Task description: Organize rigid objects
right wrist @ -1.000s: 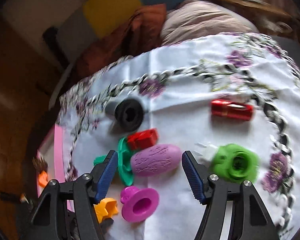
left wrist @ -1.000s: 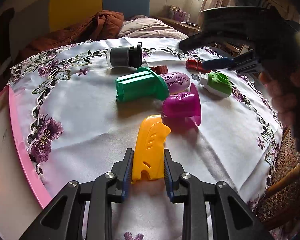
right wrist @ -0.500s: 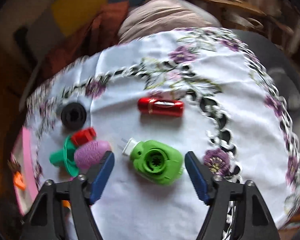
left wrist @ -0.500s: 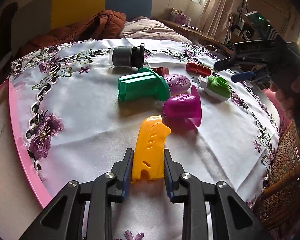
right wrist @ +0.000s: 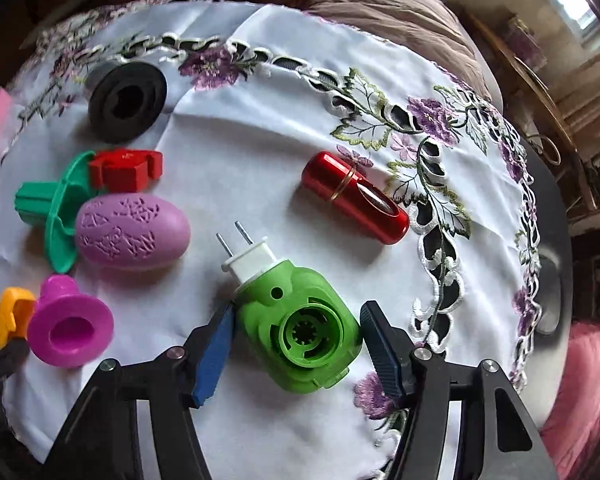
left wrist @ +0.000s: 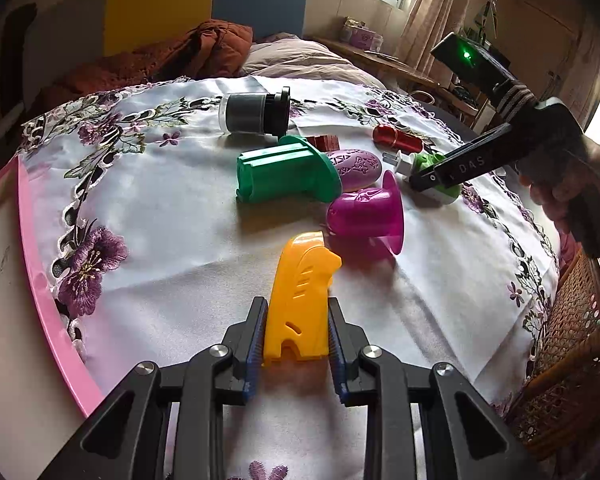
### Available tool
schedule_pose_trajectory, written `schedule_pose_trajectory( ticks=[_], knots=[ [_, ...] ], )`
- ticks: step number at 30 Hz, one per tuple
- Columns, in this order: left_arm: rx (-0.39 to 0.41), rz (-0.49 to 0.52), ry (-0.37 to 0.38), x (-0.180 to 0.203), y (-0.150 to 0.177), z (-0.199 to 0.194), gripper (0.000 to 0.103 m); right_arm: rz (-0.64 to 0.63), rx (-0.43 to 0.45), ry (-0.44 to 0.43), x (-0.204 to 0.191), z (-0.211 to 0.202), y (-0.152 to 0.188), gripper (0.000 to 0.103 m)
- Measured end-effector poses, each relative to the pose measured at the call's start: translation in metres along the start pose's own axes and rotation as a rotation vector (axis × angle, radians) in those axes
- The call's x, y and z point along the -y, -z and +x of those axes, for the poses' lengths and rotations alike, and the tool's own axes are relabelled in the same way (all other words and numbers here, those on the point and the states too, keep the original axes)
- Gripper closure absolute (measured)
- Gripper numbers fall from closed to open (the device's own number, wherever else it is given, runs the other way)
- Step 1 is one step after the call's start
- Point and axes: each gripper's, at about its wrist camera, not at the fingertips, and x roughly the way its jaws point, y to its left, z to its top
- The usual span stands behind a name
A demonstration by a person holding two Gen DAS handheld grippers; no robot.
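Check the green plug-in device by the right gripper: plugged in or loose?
Loose. The green plug-in device lies flat on the tablecloth, its two prongs bare, between the open right gripper's fingers.

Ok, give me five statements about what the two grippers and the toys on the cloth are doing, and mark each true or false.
1. The left gripper is shut on the yellow piece. True.
2. The right gripper is clamped on the red cylinder. False: its jaws are open on either side of the green plug-in device, and the cylinder lies apart on the cloth.
3. The green plug-in device has two metal prongs on a white end. True.
4. The purple egg stands alone, far from other things. False: it lies against the green flanged piece.
5. The magenta cup lies on its side. True.
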Motion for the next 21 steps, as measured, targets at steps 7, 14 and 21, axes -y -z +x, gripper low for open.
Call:
schedule_pose_trajectory(
  ticks=[7,14,21],
  knots=[
    [-0.005,-0.02,-0.01,0.0,0.001,-0.009,0.076,0.153,-0.021,-0.072,0.014,0.017,0.01,0.041],
    [0.069,-0.066,0.0,-0.014,-0.002,-0.054,0.076,0.228,0.016,-0.09,0.019,0.021,0.013,0.041],
    [0.131,-0.262,-0.043,-0.081,-0.011,-0.097,0.076,0.248,0.048,-0.087,0.022,0.024,0.014,0.041]
  ],
)
